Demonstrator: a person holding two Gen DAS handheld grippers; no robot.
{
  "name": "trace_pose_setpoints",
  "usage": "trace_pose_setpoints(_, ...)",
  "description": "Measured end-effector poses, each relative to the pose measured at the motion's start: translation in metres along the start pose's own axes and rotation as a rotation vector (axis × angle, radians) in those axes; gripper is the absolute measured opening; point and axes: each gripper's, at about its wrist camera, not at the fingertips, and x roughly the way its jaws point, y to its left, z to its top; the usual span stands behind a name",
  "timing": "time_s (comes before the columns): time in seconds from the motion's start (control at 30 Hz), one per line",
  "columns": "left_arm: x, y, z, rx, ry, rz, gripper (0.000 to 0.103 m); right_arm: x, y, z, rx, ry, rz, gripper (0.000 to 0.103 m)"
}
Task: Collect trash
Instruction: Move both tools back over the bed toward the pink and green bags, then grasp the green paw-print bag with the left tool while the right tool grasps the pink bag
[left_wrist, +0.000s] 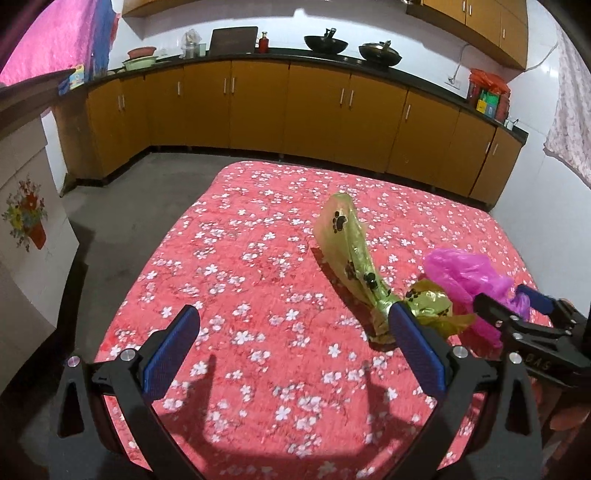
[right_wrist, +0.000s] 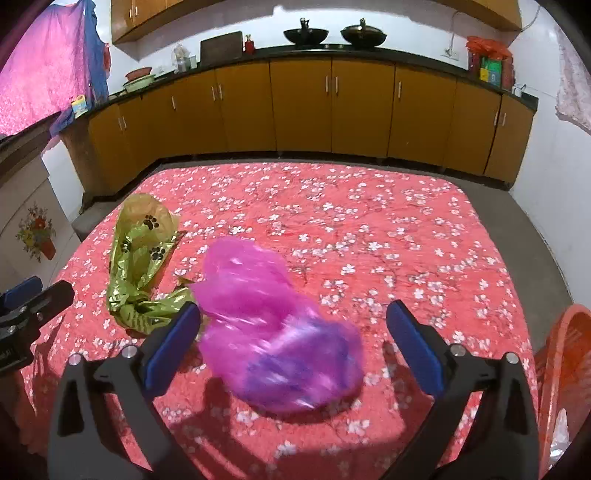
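With jaws spread, the right gripper (right_wrist: 293, 325) is set around the pink plastic bag (right_wrist: 273, 332) on the desk (right_wrist: 406, 229), unpinched, while the left gripper (left_wrist: 295, 328) is held spread and empty beside the green paw-print bag (left_wrist: 351, 266), likely for the orange basket (right_wrist: 565, 369).

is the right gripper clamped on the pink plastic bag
No, the right gripper stands open, its blue pads clear of the pink plastic bag lying between them.

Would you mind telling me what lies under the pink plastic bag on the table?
The pink plastic bag rests on the red floral tablecloth, and its left edge overlaps a crumpled end of the green paw-print bag. Whatever sits directly beneath or inside it is hidden.
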Motion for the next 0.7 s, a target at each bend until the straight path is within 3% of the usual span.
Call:
trace_pose_setpoints(0.07, 0.004, -0.002, 0.001, -0.002, 0.007, -0.009, 0.101, 0.007, 0.000, -0.001, 0.000, 0.039, 0.023, 0.079)
trace_pose_setpoints(0.23, 0.012, -0.015, 0.004, 0.003, 0.030, -0.037, 0.101, 0.000, -0.001, -0.005, -0.023, 0.025, 0.029, 0.069)
trace_pose_setpoints(0.37, 0.020, -0.031, 0.005, 0.013, 0.057, -0.060, 0.101, -0.013, -0.010, -0.011, -0.033, 0.009, -0.020, 0.068)
trace_pose_setpoints(0.6, 0.043, -0.050, 0.010, -0.007, 0.116, -0.046, 0.100, -0.029, -0.057, -0.022, 0.080, -0.001, -0.110, 0.068)
trace_pose_setpoints(0.7, 0.052, -0.053, 0.009, -0.009, 0.156, -0.042, 0.084, -0.032, -0.070, -0.025, 0.114, 0.000, -0.114, 0.069)
